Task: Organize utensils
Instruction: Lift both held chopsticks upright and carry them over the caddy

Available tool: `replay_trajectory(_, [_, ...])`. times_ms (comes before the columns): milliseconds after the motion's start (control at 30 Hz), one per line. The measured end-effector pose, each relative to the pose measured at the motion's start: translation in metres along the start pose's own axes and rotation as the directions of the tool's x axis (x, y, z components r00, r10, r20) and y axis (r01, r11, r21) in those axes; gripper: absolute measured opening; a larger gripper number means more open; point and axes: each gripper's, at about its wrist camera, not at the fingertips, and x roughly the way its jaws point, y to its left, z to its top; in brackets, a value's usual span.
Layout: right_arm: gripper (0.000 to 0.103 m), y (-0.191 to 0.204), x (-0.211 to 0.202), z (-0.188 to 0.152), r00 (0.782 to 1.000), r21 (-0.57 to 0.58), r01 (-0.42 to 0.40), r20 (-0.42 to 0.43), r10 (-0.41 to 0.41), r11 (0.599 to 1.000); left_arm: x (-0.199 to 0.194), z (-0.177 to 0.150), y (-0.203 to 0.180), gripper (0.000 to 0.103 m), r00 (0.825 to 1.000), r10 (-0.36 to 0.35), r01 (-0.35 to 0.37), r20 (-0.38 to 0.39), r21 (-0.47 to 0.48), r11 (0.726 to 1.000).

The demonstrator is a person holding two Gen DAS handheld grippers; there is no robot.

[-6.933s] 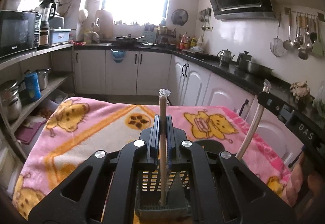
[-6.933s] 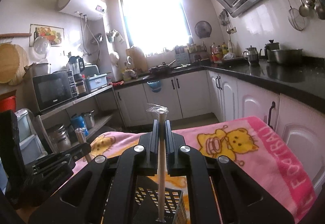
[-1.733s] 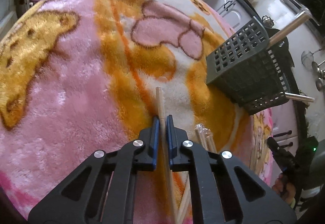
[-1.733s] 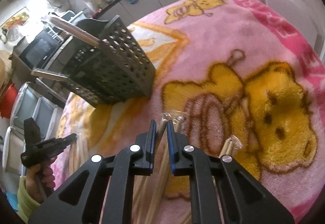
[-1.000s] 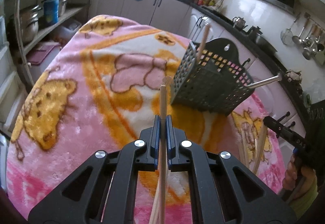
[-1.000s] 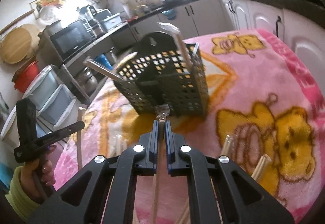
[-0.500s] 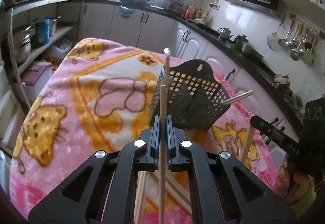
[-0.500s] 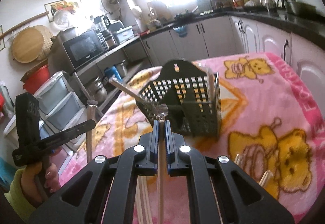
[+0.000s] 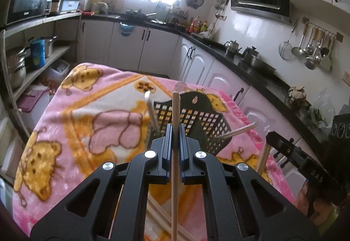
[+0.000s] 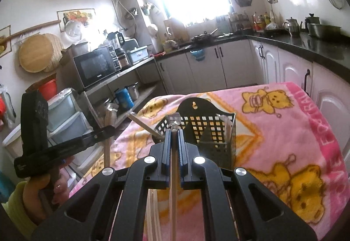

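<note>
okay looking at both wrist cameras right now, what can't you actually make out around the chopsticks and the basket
- Left wrist view: the lower end of the chopstick in the left tool runs off the bottom edge.
- Right wrist view: the right tool hides the near base of the black basket.
- Both views: loose chopsticks on the blanket sit mostly behind the tool bodies, uncountable.

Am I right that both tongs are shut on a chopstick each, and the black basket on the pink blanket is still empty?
Not empty. The black basket already holds chopsticks, seen in the left wrist view. Left tongs and right tongs each are shut on a chopstick, over the pink blanket.
</note>
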Motion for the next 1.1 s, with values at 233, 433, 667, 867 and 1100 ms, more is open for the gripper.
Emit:
replay_trajectory(233, [0.006, -0.001, -0.003, 0.015, 0.999, 0.009, -0.001, 0.039, 0.000, 1.000, 0.004, 0.021, -0.016, 0.001, 0.999, -0.008, 0.008, 0.048, 0.012, 1.000])
replay_trajectory(433, [0.006, -0.006, -0.004, 0.030, 0.997, 0.021, -0.001, 0.082, -0.001, 1.000, 0.011, 0.041, -0.031, 0.001, 0.994, -0.029, 0.027, 0.101, 0.018, 0.999])
replay_trajectory(667, [0.006, -0.009, -0.002, 0.045, 0.994, 0.025, 0.002, 0.112, -0.005, 1.000, 0.020, 0.060, -0.044, 0.001, 0.987, -0.040, 0.036, 0.158, 0.027, 0.999])
replay_trajectory(867, [0.006, -0.013, 0.006, 0.053, 0.992, 0.031, 0.013, 0.127, -0.017, 0.999, 0.031, 0.073, -0.048, 0.001, 0.981, -0.039, 0.035, 0.189, 0.021, 0.999])
replay_trajectory(1100, [0.006, -0.022, 0.014, 0.067, 0.984, 0.051, 0.037, 0.172, -0.045, 0.998, 0.049, 0.080, -0.051, 0.001, 0.977, -0.020, 0.017, 0.214, 0.016, 1.000])
